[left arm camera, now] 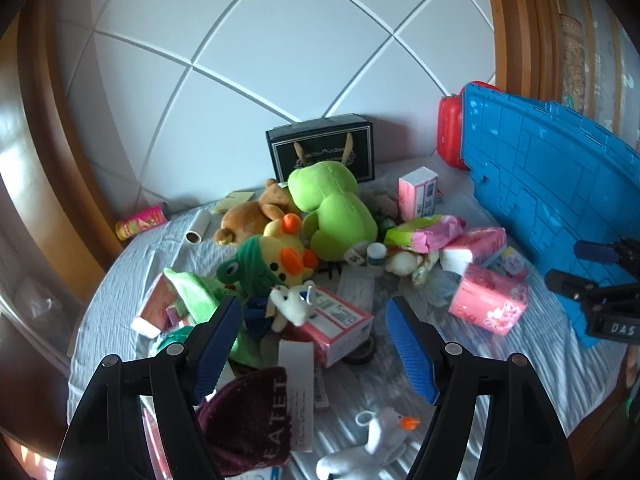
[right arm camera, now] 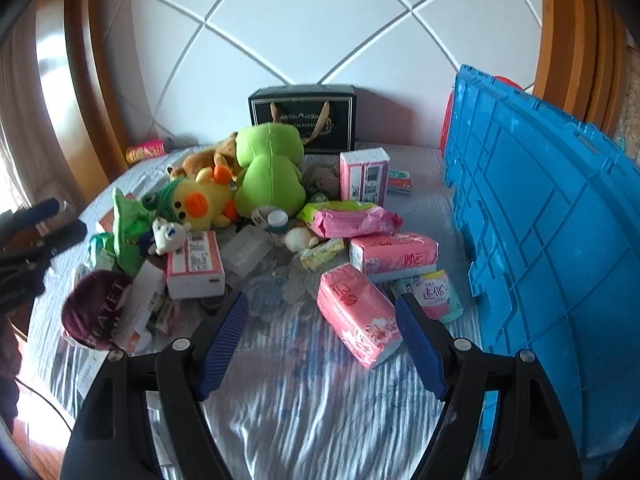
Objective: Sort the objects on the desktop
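**Listener:** What do the two grippers have in front of them?

**Describer:** A table under a pale, wrinkled cloth, heaped with toys and packets. The left gripper hangs above the near side of the heap, its blue-padded jaws spread wide with nothing between them. The right gripper is likewise spread and holds nothing.

**Listener:** What lies closest to each?

**Describer:** Under the left gripper sits a pink box with a printed label, and a small white plush animal rests against it. A maroon knit hat with a white tag lies nearer the camera, beside a white toy goose. Just ahead of the right gripper lies a pink tissue pack, with no finger touching it.

**Listener:** And further back?

**Describer:** A large green plush frog sits mid-table, touching a yellow duck plush and a brown plush. A black gift bag stands against the white wall. A big blue plastic crate stands along the right edge, well clear of the toys.
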`<state>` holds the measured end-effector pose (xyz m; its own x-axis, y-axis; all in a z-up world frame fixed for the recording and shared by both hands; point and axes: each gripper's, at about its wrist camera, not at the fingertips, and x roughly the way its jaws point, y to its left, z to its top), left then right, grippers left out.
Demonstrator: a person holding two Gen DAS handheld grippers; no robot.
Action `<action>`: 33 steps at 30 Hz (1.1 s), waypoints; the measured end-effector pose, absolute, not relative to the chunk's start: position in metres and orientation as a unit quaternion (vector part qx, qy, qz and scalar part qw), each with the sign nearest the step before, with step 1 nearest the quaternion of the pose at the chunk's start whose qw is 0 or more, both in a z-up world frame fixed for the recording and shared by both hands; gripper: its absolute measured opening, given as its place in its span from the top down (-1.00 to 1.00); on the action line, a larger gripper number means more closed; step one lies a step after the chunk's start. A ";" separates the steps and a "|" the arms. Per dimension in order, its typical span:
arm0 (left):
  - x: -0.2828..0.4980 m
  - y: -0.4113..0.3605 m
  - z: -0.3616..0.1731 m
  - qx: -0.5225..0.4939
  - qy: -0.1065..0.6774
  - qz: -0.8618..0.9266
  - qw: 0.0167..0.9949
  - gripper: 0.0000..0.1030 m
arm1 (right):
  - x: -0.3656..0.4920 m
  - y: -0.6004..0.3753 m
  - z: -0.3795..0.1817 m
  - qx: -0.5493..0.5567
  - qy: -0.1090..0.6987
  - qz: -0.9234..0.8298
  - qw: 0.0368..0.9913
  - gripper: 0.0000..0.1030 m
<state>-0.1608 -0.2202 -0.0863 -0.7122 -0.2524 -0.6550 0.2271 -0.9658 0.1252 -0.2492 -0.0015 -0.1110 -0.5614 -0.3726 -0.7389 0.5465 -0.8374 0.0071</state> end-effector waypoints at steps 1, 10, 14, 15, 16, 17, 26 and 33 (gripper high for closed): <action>-0.166 -0.218 -0.088 0.359 -0.018 -0.924 0.128 -0.45 | -0.255 -0.003 -0.120 0.397 0.120 -0.870 0.265 -0.47; -0.211 -0.204 -0.117 0.388 -0.017 -0.915 0.104 -0.45 | -0.305 -0.011 -0.181 0.449 0.170 -0.828 0.290 -0.47; -0.227 -0.201 -0.143 0.418 -0.012 -0.903 0.094 -0.45 | -0.327 -0.012 -0.201 0.468 0.171 -0.815 0.297 -0.47; -0.231 -0.200 -0.149 0.425 -0.011 -0.900 0.092 -0.45 | -0.332 -0.012 -0.208 0.474 0.172 -0.811 0.295 -0.47; -0.235 -0.199 -0.155 0.430 -0.010 -0.898 0.090 -0.45 | -0.336 -0.012 -0.214 0.480 0.174 -0.807 0.295 -0.47; -0.240 -0.198 -0.160 0.435 -0.009 -0.896 0.085 -0.45 | -0.339 -0.013 -0.219 0.485 0.177 -0.804 0.295 -0.47; -0.280 -0.185 -0.199 0.472 -0.010 -0.880 0.054 -0.45 | -0.360 -0.014 -0.239 0.501 0.207 -0.788 0.294 -0.47; -0.296 -0.173 -0.217 0.489 -0.025 -0.872 0.030 -0.45 | -0.363 -0.013 -0.260 0.522 0.206 -0.773 0.294 -0.47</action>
<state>-0.2962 -0.1731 -0.2166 -0.5207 -0.0764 -0.8503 0.0277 -0.9970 0.0726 -0.3629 -0.0134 -0.2601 -0.2806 -0.2398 -0.9294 0.6710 -0.7414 -0.0113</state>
